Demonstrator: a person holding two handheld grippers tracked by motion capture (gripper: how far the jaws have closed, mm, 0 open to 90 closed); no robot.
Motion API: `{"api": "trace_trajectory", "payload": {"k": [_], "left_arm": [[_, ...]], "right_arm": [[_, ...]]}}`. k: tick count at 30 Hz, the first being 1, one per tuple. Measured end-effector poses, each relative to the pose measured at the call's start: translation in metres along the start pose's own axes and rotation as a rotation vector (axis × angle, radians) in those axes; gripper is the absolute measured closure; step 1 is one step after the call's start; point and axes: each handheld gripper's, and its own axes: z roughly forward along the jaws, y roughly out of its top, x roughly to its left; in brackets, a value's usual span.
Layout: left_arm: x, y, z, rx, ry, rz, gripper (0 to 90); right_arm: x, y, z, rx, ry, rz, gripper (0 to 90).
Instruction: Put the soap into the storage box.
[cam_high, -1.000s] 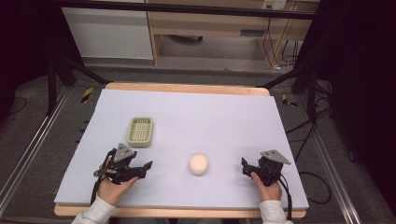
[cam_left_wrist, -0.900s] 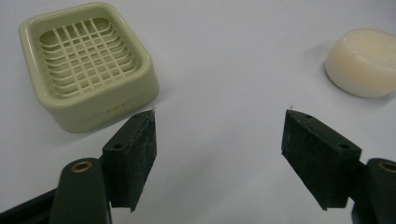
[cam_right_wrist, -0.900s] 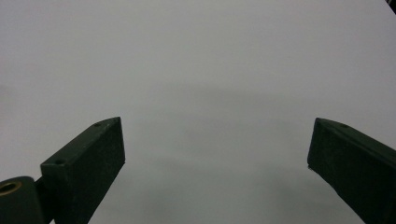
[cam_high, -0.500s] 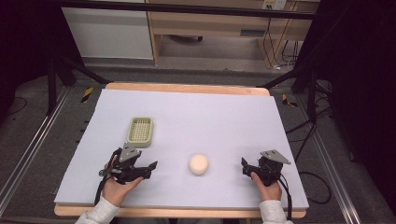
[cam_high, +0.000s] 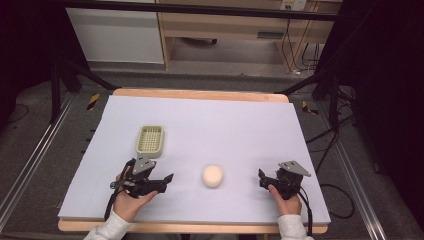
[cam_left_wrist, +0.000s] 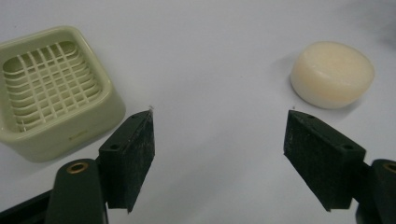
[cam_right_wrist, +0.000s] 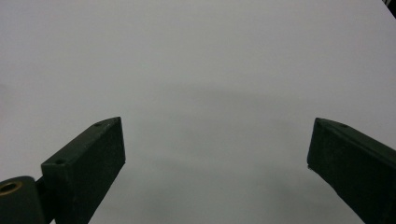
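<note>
We take the step in hand to be the approach to the round bar of soap, which lies on the table near its front edge, between our two hands and apart from both; the green soap dish stands farther back and to the left, just beyond the left gripper. In the left gripper view the soap sits ahead and to the right of the fingers, the dish ahead and to the left; those fingers have just been opening, stand partly apart, and have nothing between them but bare table. The right gripper rests to the right of the soap, its fingers wide apart and empty. Next, we judge, the left gripper must swing right and straddle the soap before closing; the bar looks smooth, so it may slip.
</note>
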Motion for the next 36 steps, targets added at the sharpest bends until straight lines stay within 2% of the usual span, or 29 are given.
{"api": "trace_trajectory", "payload": {"k": [6, 8, 14, 17, 21, 25, 29, 30, 36], "left_arm": [[-0.005, 0.011, 0.001, -0.018, -0.011, 0.002, 24.4], [-0.005, 0.014, 0.002, -0.011, -0.009, 0.014, 24.2], [-0.011, 0.021, 0.007, -0.018, -0.020, 0.009, 23.8], [-0.013, 0.024, 0.009, -0.007, -0.030, 0.016, 23.4], [-0.017, 0.027, 0.013, -0.015, -0.039, 0.006, 23.2], [-0.024, 0.030, 0.019, -0.001, -0.050, 0.026, 23.1], [-0.028, 0.032, 0.024, -0.001, -0.056, 0.020, 23.0], [-0.028, 0.032, 0.024, 0.009, -0.056, 0.032, 23.1], [-0.032, 0.034, 0.029, 0.011, -0.062, 0.041, 23.0]], "right_arm": [[0.000, 0.000, 0.000, 0.003, 0.004, 0.001, 4.7], [0.000, 0.000, 0.000, 0.000, 0.002, 0.000, 4.7], [0.000, 0.000, 0.000, 0.004, 0.005, -0.002, 4.7], [0.000, 0.000, 0.000, 0.004, 0.005, -0.004, 4.7], [0.000, 0.000, 0.000, 0.004, 0.005, -0.004, 4.7], [0.000, 0.000, 0.000, 0.005, 0.006, -0.003, 4.7], [0.000, 0.000, 0.001, 0.007, 0.009, -0.002, 4.7], [0.000, 0.000, 0.001, 0.008, 0.009, -0.002, 4.7], [0.000, 0.000, 0.001, 0.007, 0.009, -0.002, 4.7]]}}
